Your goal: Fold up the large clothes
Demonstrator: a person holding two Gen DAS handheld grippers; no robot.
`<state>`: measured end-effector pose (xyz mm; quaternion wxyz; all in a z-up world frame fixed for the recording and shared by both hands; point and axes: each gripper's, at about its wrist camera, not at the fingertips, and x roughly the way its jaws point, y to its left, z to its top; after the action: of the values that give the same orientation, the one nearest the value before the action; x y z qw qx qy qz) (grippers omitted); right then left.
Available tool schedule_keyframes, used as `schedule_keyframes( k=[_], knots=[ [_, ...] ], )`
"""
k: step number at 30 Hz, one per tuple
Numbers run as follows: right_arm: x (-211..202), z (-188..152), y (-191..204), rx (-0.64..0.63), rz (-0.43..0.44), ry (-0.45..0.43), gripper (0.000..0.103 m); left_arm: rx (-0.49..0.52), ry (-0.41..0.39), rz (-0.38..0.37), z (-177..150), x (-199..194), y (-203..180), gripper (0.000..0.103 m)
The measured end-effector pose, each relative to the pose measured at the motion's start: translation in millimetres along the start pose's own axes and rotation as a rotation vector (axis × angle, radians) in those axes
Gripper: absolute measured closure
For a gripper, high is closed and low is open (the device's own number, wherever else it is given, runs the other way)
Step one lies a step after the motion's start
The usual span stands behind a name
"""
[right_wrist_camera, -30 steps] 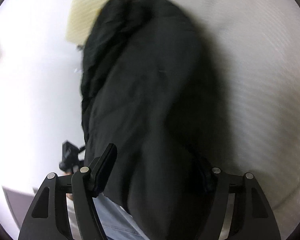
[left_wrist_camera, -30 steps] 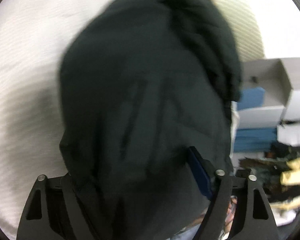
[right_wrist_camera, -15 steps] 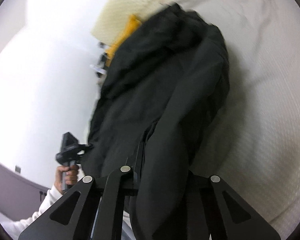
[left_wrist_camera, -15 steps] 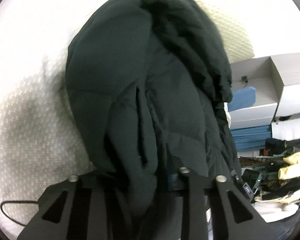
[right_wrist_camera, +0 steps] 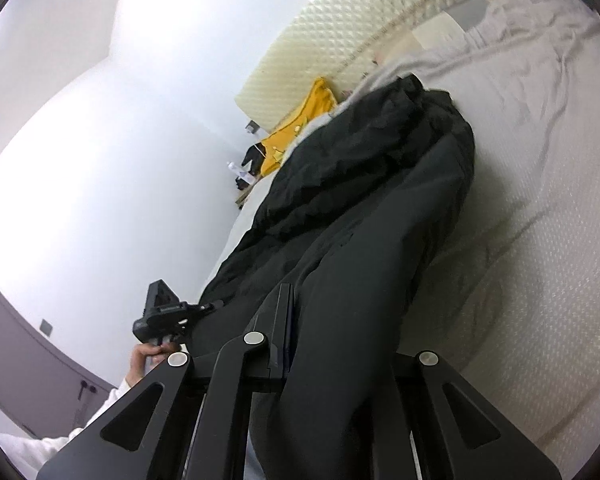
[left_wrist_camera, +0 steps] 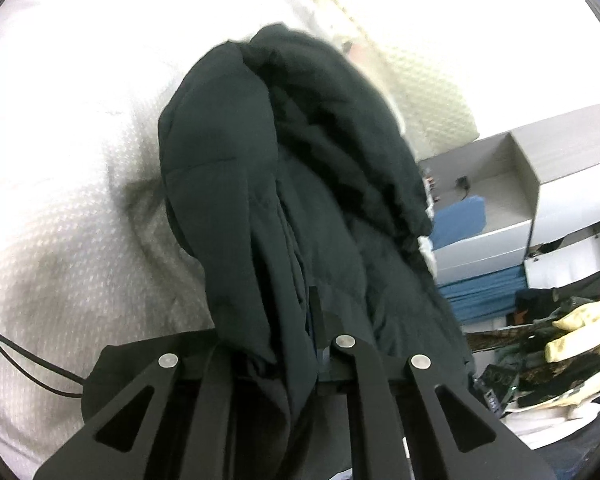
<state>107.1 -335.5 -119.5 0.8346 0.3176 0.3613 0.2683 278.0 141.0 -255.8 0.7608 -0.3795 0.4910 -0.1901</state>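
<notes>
Both grippers clamped on black fabric.
Left gripper [left_wrist_camera: 300, 320] pinched tight, jaws just closed, a fold of cloth bunched between them. Right gripper [right_wrist_camera: 300, 320] likewise closed, tilted downward. Left hand [right_wrist_camera: 148, 358] wrapped round its handle, white sleeve [right_wrist_camera: 100, 412] below.

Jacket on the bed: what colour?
Black, plain, no pattern. The jacket shows best in the right wrist view.

White textured bed [left_wrist_camera: 60, 240], black jacket [left_wrist_camera: 228, 184] atop.
</notes>
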Motion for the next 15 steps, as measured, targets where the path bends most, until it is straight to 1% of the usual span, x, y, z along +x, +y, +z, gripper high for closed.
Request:
schedule_keyframes(
  k=[2, 5, 9, 12, 15],
  knots=[
    [-6, -2, 9, -0.023, -0.003, -0.016, 0.096, 0.001, -0.018, -0.027, -3, -17, -1, 0.096],
    [-14, -9, 18, -0.016, 0.008, -0.046, 0.096, 0.02, -0.028, -0.043, -6, -39, -3, 0.096],
    [-30, -21, 28, 0.0, 0.017, -0.079, 0.096, 0.016, -0.052, -0.069, -3, -76, 0, 0.096],
    [-40, -23, 41, -0.019, 0.007, -0.079, 0.096, 0.011, -0.078, -0.088, -2, -103, -5, 0.097],
    [-50, -26, 52, -0.023, 0.009, -0.087, 0.096, 0.033, -0.089, -0.098, -3, -130, -18, 0.098]
  ],
)
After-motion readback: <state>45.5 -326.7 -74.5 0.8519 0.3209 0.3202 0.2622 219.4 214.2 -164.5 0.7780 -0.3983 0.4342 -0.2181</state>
